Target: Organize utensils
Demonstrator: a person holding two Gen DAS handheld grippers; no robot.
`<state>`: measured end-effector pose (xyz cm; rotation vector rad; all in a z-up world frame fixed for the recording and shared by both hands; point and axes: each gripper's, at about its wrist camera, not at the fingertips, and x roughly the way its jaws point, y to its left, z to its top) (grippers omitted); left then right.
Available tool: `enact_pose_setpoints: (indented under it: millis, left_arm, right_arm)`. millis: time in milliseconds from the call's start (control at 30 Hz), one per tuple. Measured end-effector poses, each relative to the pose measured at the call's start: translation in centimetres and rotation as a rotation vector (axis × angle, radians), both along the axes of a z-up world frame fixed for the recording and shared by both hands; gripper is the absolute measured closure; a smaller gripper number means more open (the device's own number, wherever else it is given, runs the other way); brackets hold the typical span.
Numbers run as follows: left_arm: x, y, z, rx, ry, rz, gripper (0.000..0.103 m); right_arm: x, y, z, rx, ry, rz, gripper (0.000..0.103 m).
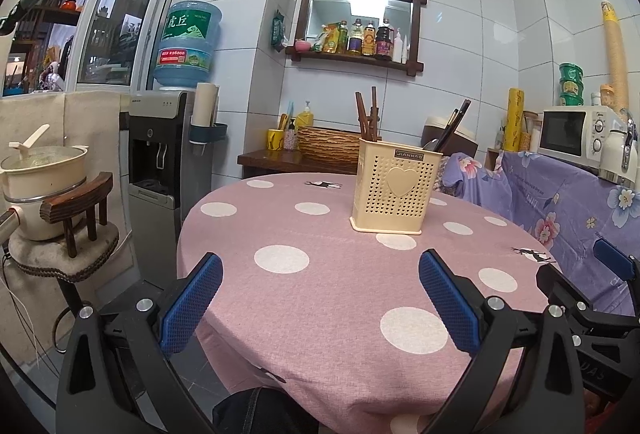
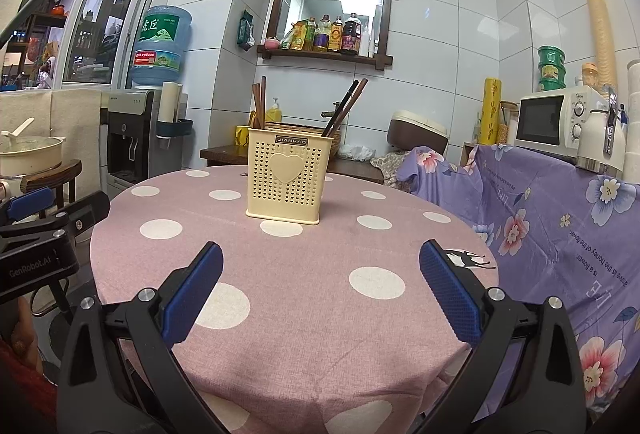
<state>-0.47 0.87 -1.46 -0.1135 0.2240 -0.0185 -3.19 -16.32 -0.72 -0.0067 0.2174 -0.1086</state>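
A cream-yellow perforated plastic utensil holder [image 1: 394,190] [image 2: 289,176] stands upright on the pink tablecloth, ahead of the tool and well beyond its fingertips; in the left wrist view it sits ahead and a little to the right, in the right wrist view ahead and slightly to the left. Its front face carries a raised heart and a small dark label near the rim. Brown wooden chopsticks [image 1: 367,116] [image 2: 259,106] rise nearly upright from the holder's left compartment. Dark-handled utensils [image 1: 452,128] [image 2: 345,106] lean to the right out of its right compartment; their lower ends are hidden inside the holder.
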Motion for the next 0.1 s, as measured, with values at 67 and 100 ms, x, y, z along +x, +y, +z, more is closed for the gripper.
enact_pose_setpoints:
  millis: [67,100]
  left_arm:
    - [0.12,-0.14,0.0,0.002,0.005,0.0,0.006]
    - [0.13,-0.17,0.0,0.003,0.006,0.0,0.006]
  right_arm:
    - [0.01,0.02,-0.11,0.001,0.002,0.0,0.006]
    - [-0.01,0.01,-0.12,0.0,0.001,0.0,0.006]
